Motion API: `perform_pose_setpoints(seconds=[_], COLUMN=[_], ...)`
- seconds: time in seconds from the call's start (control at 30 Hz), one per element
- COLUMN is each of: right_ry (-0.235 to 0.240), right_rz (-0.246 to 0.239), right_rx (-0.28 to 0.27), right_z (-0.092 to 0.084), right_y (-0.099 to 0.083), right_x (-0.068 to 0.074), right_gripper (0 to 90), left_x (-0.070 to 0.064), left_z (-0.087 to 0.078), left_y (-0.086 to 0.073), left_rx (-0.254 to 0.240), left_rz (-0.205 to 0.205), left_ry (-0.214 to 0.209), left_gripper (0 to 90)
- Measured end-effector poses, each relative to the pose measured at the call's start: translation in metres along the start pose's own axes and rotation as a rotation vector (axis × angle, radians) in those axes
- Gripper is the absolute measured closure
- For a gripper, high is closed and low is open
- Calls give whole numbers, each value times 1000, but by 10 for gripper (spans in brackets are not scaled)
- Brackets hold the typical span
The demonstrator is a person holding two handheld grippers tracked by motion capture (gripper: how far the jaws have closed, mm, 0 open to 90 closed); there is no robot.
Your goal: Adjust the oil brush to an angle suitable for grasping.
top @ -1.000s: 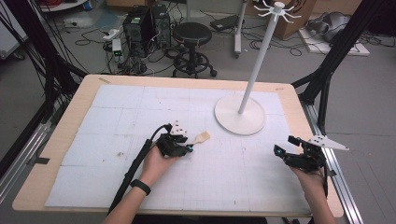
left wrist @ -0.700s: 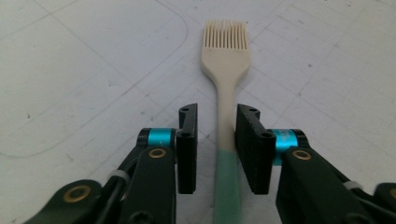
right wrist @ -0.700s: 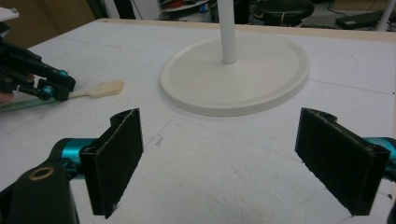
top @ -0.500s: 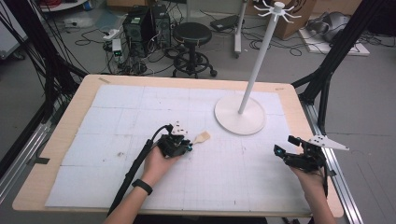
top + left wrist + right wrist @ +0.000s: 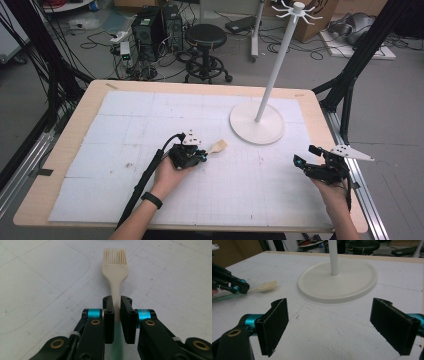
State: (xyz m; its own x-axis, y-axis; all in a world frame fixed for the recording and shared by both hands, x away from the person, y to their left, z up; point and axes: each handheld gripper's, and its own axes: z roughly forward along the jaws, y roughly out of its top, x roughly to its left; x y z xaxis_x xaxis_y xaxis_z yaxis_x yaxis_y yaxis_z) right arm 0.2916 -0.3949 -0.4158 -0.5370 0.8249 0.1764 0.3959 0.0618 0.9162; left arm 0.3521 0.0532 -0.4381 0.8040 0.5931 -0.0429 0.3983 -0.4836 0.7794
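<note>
So the left tool (image 5: 200, 155) sits low on the desk (image 5: 65, 150), a bit left of centre, and its jaws have just been closing in. They're now pinched on the handle of a cream brush (image 5: 115, 277). In the left gripper view you can see the pads (image 5: 109, 315) pressing either side of the thin handle, with the bristle end sticking straight out at 12 o'clock from the jaws. From the high view the brush (image 5: 218, 146) lies flat on the white mat, head pointing to about 2 o'clock from the hand, toward the stand (image 5: 257, 123).

The stand's round white base sits right of centre on the desk, with the pole going straight up and hooks on top. The brush head is near the base but not touching it.

The right tool (image 5: 302, 162) is over at the desk's right edge, roughly 3 o'clock from the brush and well apart from it. Its jaws are spread wide with nothing between them, as the right gripper view (image 5: 329, 327) shows, looking toward the stand base (image 5: 338, 282).
</note>
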Motion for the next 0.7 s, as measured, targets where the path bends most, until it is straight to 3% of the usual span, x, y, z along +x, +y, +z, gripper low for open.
perform_pose_setpoints(seconds=[0.33,0.4,0.57,0.7], right_ry=[-1,-1,-4,-6], right_rz=[5,5,10,10], right_rx=[-10,-14,-22,-30], right_z=[-1,-2,-4,-7], right_y=[2,3,4,5], right_x=[1,0,0,0], right_gripper=[142,142,142,142], left_x=[-23,-33,-48,-63], left_z=[6,12,24,39], left_y=[18,27,39,49], left_rx=[-36,-33,-49,-26], left_rz=[82,121,157,196], left_ry=[-114,-151,-205,-256], left_gripper=[824,824,824,824])
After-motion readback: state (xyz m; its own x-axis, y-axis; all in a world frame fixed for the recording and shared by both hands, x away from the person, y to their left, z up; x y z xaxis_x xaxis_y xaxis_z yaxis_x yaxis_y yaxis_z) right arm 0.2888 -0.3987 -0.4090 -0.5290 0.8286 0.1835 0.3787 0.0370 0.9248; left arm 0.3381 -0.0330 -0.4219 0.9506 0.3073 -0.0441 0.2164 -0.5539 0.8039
